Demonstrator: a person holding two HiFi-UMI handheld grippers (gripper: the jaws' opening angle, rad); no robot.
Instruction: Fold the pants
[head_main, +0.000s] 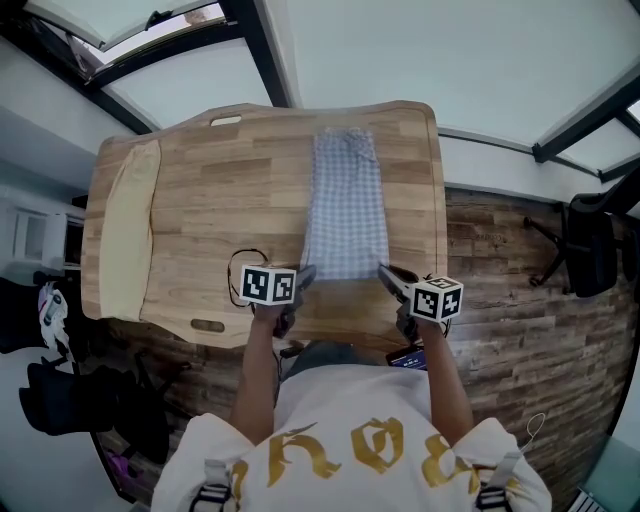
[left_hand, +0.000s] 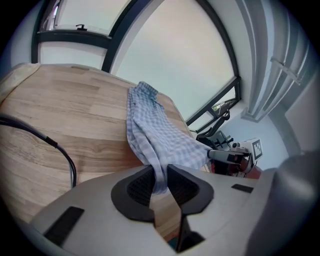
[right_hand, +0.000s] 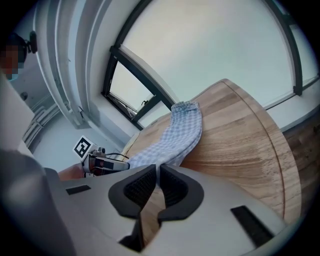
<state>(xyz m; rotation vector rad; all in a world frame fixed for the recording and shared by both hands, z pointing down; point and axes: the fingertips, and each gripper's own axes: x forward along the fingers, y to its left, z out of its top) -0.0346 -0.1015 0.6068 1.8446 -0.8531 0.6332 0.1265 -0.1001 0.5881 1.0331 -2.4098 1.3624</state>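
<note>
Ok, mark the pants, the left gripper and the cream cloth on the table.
pants (head_main: 345, 205): head view, middle of the checked fabric.
left gripper (head_main: 305, 276): head view, between its fingertips, at the pants' near corner.
cream cloth (head_main: 128, 230): head view, middle of the strip.

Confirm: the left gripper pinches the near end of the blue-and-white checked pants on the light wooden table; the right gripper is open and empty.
Wrong about the right gripper: the right gripper view shows its jaws shut on the near end of the blue-and-white checked pants too. The left gripper does pinch them on the light wooden table.
</note>
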